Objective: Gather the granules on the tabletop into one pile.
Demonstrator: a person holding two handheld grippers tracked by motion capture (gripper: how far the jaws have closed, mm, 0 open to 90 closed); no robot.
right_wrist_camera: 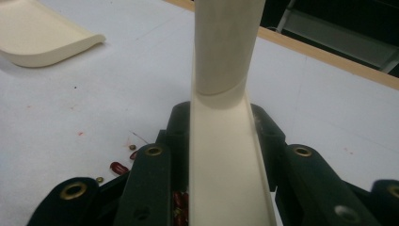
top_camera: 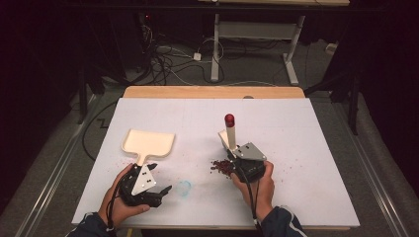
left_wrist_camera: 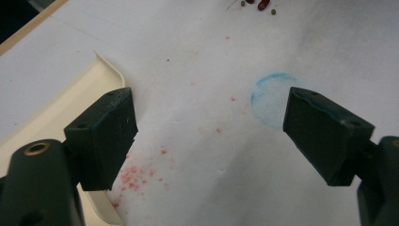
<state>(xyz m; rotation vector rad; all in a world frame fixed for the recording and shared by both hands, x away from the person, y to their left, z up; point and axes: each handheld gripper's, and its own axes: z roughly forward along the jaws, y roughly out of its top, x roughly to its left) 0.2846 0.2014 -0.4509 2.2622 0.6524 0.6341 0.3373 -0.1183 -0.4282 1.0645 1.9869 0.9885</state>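
On the white table (top_camera: 296, 148), the right gripper (top_camera: 236, 157) is clamping the cream handle of a small brush (top_camera: 230, 132), its jaws drawn in tight against both sides of that handle. The brush is standing nearly upright, its red-capped end pointing up and slightly away from the person. In the right gripper view, the brush handle (right_wrist_camera: 226, 155) is rising between the two black jaws, with red beans (right_wrist_camera: 118, 167) lying just beside them. A loose pile of these beans (top_camera: 221, 166) is resting on the table directly left of the right gripper. The left gripper (top_camera: 157, 183) is sitting near the table's front edge, jaws spread wide and gripping nothing. A cream dustpan (top_camera: 148, 143) is lying flat just beyond it, handle pointing toward the person. A faint blue ring mark (left_wrist_camera: 273, 96) is showing between the open jaws.
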